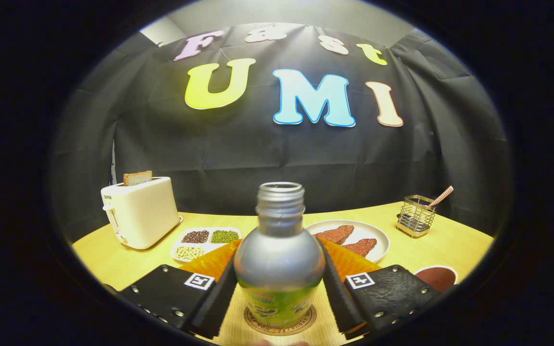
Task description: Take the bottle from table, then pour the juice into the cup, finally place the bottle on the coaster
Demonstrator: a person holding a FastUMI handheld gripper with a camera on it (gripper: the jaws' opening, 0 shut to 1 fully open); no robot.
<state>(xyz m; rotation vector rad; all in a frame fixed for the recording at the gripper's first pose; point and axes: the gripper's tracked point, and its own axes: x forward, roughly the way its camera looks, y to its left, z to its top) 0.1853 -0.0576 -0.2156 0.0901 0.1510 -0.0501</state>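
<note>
A silver bottle with a green label and an open threaded neck stands upright between my fingers. Its base rests on a round cork coaster on the wooden table. My gripper is shut on the bottle, with a black finger pressed to its left side and the other to its right. Right behind the bottle sits an orange ribbed cup, mostly hidden by the bottle and my fingers.
A cream toaster with a slice of bread stands at the back left. A divided dish of beans and a plate of brown slices lie beyond the cup. A wire holder and a brown, white-rimmed disc are on the right.
</note>
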